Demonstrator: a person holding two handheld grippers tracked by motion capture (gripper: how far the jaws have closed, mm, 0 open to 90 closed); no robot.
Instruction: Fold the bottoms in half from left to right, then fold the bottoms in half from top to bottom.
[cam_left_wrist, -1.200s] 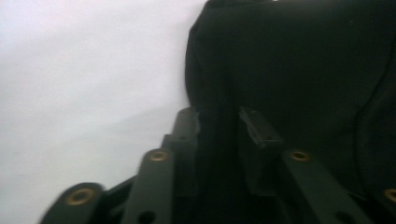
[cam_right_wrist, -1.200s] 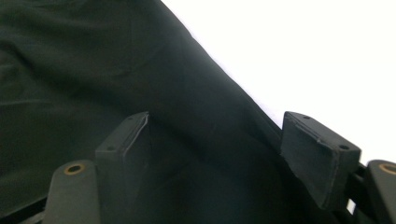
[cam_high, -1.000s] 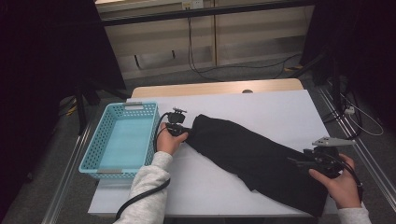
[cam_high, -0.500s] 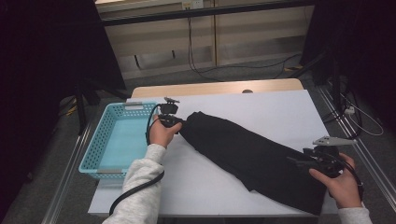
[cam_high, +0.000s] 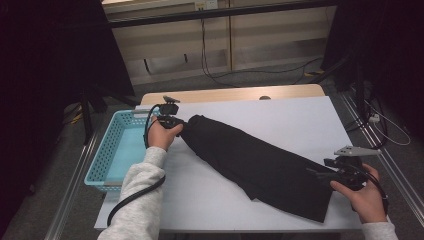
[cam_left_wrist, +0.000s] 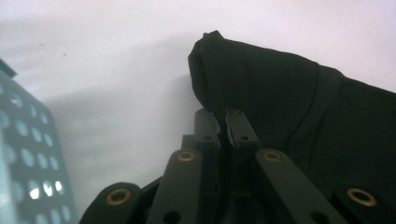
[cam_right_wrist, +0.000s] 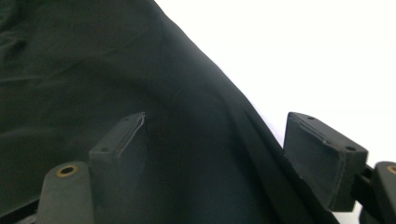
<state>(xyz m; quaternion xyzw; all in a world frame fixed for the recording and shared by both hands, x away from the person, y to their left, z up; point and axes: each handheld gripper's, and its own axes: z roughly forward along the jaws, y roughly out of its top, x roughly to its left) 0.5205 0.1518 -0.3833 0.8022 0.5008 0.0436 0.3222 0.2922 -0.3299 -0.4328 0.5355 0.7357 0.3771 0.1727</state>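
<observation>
A long black garment (cam_high: 260, 165) lies stretched slantwise across the white table (cam_high: 280, 115), from the upper left to the lower right. My left gripper (cam_high: 181, 126) is shut on the garment's upper left end; in the left gripper view the jaws pinch a fold of the black cloth (cam_left_wrist: 261, 88) at my left gripper (cam_left_wrist: 223, 122). My right gripper (cam_high: 320, 174) sits at the garment's lower right end, open, with its jaws spread over the cloth (cam_right_wrist: 140, 70) in the right gripper view, my right gripper (cam_right_wrist: 219, 149) not closed on it.
A light blue plastic basket (cam_high: 107, 155) stands at the table's left edge, close to my left hand; its mesh wall (cam_left_wrist: 18, 149) shows in the left gripper view. Metal rails run along both sides of the table. Cables lie on the floor behind.
My left gripper has pulled the garment's end up and to the left, toward the basket, stretching the cloth longer. The right gripper has stayed in place.
</observation>
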